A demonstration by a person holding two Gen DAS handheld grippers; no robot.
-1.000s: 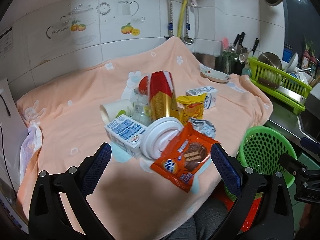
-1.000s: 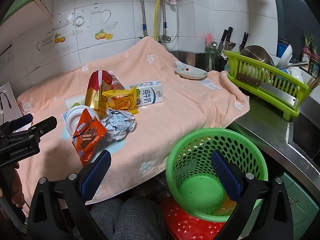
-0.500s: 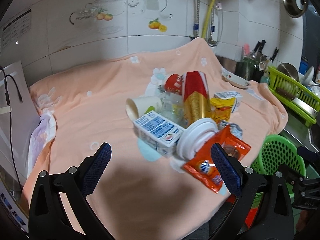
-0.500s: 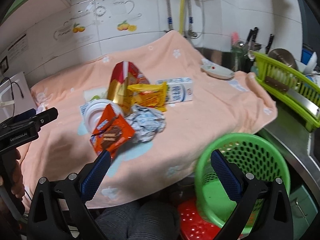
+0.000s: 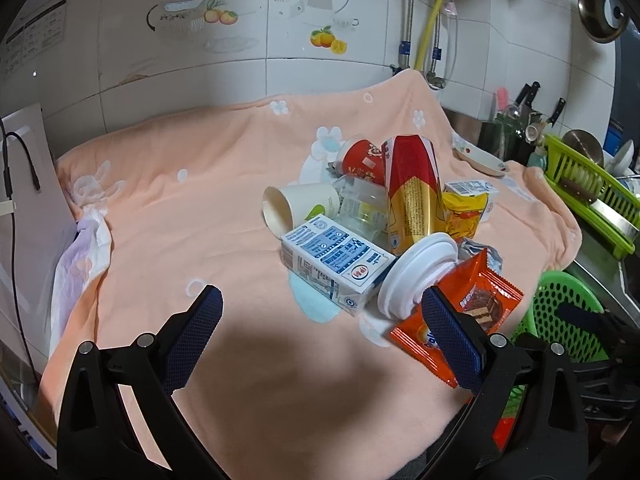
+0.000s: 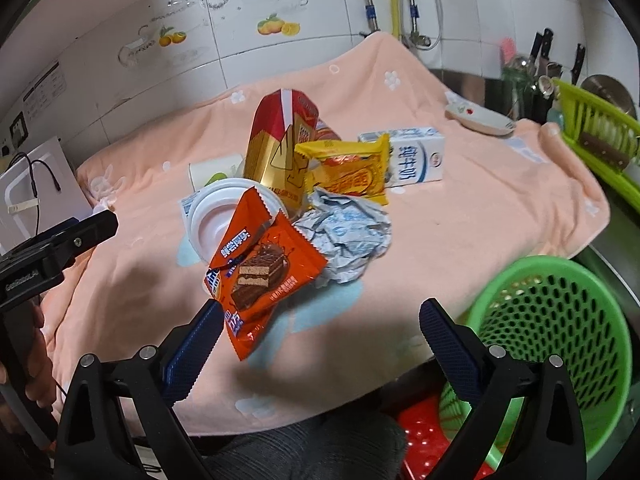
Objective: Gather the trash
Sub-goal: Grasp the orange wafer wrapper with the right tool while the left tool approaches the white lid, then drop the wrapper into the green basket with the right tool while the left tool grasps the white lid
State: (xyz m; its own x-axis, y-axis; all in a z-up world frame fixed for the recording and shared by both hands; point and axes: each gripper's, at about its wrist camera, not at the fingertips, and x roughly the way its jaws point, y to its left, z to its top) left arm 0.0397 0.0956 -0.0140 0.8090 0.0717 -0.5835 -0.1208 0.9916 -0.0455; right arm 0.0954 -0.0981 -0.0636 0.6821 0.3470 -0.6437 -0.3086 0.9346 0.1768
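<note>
White-tiled kitchen wall (image 5: 280,80) w/ fruit decals behind; peach flower-print towel (image 5: 200,208) covers the counter. Green perforated plastic basket (image 6: 560,320) sits below the towel's right edge, nothing visible inside. Lime dish rack (image 6: 600,128) at far right holds dishes. Trash pile mid-towel: orange wafer wrapper (image 6: 260,272) leaning on white plastic lid (image 6: 216,220), crumpled silver wrapper (image 6: 348,236), yellow snack packet (image 6: 348,168), red-gold bag (image 6: 280,144) upright, two milk cartons (image 5: 336,264) (image 6: 416,156), white paper cup (image 5: 296,208) on its side. Left gripper (image 5: 320,332) and right gripper (image 6: 320,336) both hover w/ fingers spread wide, empty, near the pile's front.
</note>
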